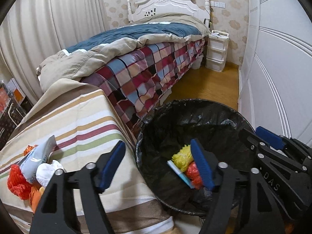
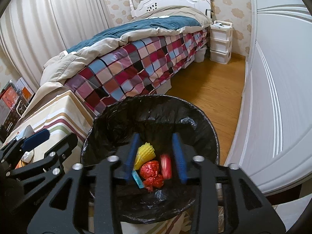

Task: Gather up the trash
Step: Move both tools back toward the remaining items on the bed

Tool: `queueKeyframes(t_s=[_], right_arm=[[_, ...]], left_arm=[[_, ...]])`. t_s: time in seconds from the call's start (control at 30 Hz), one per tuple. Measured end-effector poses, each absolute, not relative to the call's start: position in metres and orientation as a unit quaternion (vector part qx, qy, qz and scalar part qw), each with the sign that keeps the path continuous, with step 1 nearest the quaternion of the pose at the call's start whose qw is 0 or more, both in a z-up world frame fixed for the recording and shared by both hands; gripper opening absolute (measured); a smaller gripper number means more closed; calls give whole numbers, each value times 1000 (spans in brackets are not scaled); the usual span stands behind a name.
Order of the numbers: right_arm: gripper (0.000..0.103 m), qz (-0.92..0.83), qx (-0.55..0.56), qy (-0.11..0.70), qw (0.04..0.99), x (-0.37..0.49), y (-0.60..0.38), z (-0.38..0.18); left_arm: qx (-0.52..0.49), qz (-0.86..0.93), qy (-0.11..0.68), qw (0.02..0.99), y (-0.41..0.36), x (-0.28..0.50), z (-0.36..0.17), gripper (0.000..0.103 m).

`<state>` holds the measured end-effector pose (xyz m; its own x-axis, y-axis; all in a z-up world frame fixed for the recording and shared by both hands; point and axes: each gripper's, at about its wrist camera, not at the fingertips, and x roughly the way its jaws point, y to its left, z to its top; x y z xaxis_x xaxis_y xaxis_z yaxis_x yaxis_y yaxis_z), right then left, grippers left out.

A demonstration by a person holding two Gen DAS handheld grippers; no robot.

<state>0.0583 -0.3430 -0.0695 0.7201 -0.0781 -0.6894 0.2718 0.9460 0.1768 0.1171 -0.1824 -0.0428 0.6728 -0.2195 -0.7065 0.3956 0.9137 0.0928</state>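
You get soft, even indoor light, faint shadows; fisheye bends edges, dark vignette corners; red item (image 2: 165, 165) motion-blurred.

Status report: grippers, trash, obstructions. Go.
Right gripper open over bin, blurred red item dropping in. Left gripper open, empty. More trash on striped table. Nothing in the way.

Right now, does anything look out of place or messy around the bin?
Yes. A pile of wrappers lies loose on the striped tablecloth, outside the bin. A blurred red item appears mid-fall between the right gripper's fingers.
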Motion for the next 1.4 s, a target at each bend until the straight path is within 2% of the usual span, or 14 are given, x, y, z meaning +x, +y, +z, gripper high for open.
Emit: queueKeyframes(t_s=[0.07,0.2,0.37,1.4], right_arm=[[40,-98,132,362,918,56,-343,-69],[50,-102,130,360,918,53,-341,-67],[58,-104,130,359,918,50,-339,-66],[59,-19,98,369,924,-1,-227,-49]], left_arm=[[123,-166,361,909,-181,115,-41,75],[130,-161,354,912,-178,111,-37,77],[128,-156,348,915,-169,101,-30,78],[75,-32,370,925,-13,50,-33,79]])
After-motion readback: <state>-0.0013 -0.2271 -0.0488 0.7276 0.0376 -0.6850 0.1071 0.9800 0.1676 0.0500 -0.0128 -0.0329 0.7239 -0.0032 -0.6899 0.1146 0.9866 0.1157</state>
